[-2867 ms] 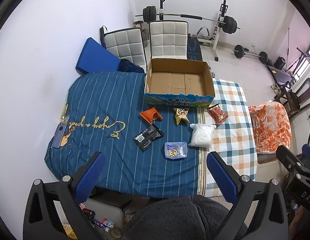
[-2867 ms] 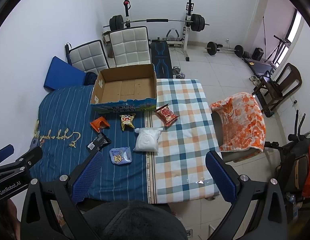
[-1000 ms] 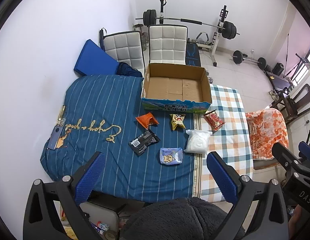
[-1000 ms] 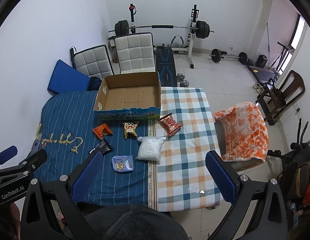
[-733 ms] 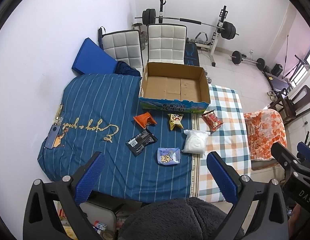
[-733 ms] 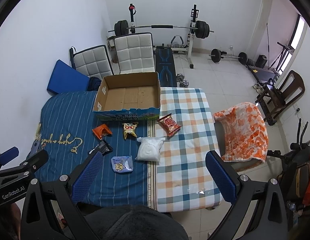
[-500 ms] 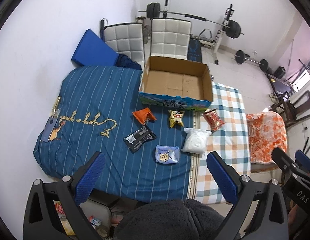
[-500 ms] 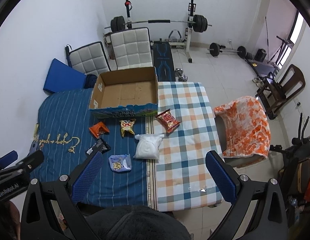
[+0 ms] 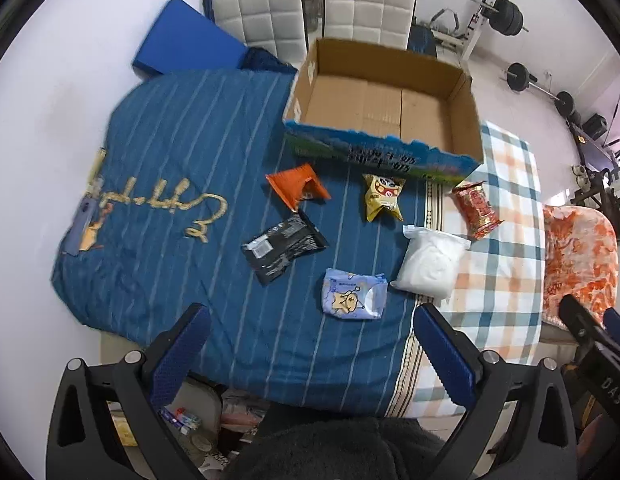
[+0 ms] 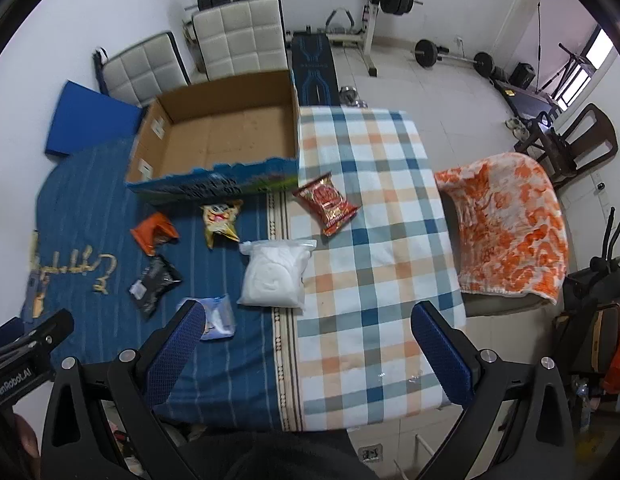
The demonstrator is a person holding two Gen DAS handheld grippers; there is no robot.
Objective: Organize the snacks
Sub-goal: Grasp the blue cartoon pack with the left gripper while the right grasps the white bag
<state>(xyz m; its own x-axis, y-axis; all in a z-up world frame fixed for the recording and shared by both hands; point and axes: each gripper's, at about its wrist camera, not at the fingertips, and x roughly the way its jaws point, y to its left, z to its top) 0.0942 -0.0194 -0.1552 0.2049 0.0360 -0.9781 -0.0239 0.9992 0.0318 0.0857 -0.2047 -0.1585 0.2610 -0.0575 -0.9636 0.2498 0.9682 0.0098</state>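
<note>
Now, change: both wrist views sit lower and closer to the table than a second ago; snacks and box fill more of each frame, edges slightly motion-blurred, so both grippers are descending.
Left gripper (image 9: 312, 334): jaws wide apart, nothing between them, hanging above the near edge of the blue striped cloth (image 9: 181, 128).
Right gripper (image 10: 303, 330): jaws wide apart too, empty, over the seam between the blue cloth and the plaid cloth (image 10: 374, 208).
Cardboard box (image 9: 466, 116): open, empty, at the far side of the table, straddling both cloths; same spot as before.
Snacks: none moved since earlier frames, all six loose in front of the box.
Orange packet (image 9: 295, 186): just before the box, left.
Yellow packet (image 9: 382, 196): just before the box, centre.
Red packet (image 9: 476, 208): on the plaid cloth, near the box's right corner.
Black packet (image 9: 283, 248): mid blue cloth.
Pale blue packet (image 9: 354, 294): nearest the left gripper, just beyond its jaws.
White bag (image 9: 430, 264): beside the pale blue packet, across the cloth seam; nearest the right gripper.
Meaning: approach phase, no pick yet, task barely started.
Likely next: probably left goes for the pale blue packet, right for the white bag; a guess only.
Risk: soft white bag may sag or slip in a pinch.
</note>
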